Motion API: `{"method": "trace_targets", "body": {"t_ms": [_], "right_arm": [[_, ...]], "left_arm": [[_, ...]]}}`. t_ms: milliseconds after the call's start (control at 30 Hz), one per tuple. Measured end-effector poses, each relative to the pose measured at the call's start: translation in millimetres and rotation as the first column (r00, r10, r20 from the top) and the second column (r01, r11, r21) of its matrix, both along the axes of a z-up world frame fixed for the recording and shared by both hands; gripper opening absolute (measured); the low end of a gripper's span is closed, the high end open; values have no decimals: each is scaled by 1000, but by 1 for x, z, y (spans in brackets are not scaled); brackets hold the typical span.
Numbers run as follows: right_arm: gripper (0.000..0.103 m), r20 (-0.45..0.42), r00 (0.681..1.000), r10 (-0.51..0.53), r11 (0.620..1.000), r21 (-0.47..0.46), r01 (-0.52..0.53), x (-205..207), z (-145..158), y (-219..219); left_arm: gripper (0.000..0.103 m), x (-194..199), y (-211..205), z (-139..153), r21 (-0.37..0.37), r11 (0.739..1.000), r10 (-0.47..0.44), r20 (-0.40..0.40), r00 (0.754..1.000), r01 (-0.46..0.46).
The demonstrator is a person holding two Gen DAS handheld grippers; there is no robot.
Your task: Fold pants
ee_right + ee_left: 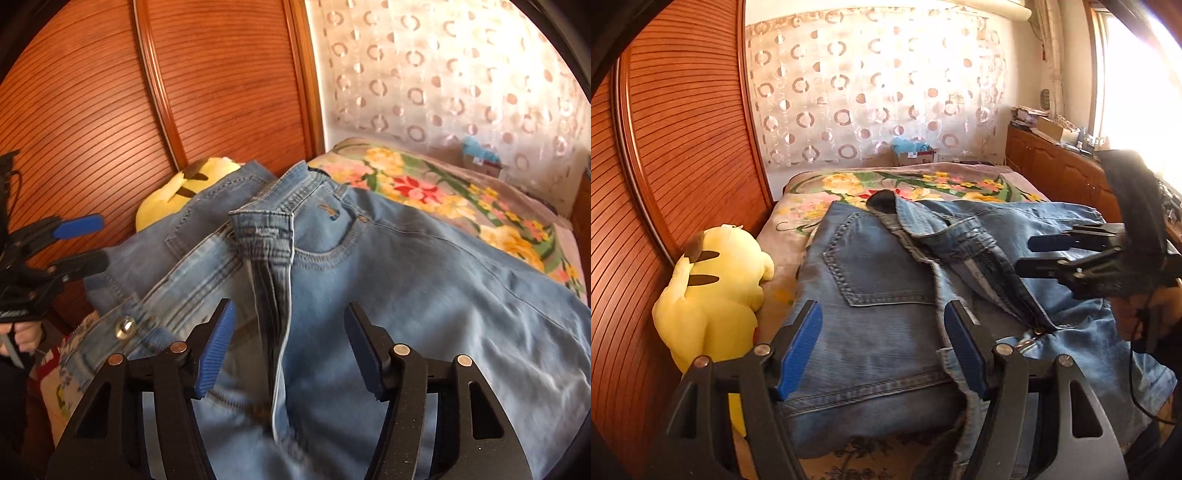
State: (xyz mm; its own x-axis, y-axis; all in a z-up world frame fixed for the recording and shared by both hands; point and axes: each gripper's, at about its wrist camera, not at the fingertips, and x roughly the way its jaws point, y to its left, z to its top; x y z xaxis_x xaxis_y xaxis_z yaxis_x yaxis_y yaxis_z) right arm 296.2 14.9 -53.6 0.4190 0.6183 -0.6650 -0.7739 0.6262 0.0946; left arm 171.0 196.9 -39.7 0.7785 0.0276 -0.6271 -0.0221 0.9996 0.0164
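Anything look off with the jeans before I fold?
Yes. The jeans lie with the fly open and the waistband flopped over and twisted, not flat. A yellow plush toy sits right against their edge on the bed.

No text I can read anywhere, only a small embroidered emblem, wordless, on the jeans beside the front pocket

The pants I'm working on are light blue jeans, faded pale along the thighs. They lie spread across the flowered bedspread, waist toward the wooden headboard. The fly is unzipped and the waistband flops open, its metal button showing. One back pocket faces up on the side nearest the yellow plush toy.
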Motion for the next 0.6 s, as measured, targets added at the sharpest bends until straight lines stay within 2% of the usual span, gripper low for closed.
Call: {"method": "trace_targets", "body": {"t_ms": [233,267,300,333,367,400,600], "right_arm": [[58,-90,996,26,1000,18,-25,30,-11,26],[53,-105,994,26,999,21,-24,32,-12,27],[43,-121,992,29,999,27,-26,34,-13,28],[38,-133,990,34,999,41,-29,34,-12,28],[26,-138,990,40,998,53,-33,32,-10,28],[21,-140,989,55,997,68,-46,29,-7,28],[16,-78,986,146,983,124,-136,-5,17,35]], "left_arm": [[68,1,7,-12,-12,1000,4,-26,1000,-5],[68,1,7,-14,-12,1000,4,-29,1000,-5],[68,0,7,-15,-13,1000,5,-31,1000,-5],[68,-1,8,-16,-14,1000,6,-32,999,-7],[68,-1,9,-16,-16,1000,9,-33,999,-9],[68,-2,10,-17,-20,1000,14,-35,999,-14],[68,-8,18,-17,-25,999,35,-29,999,-36]]}}
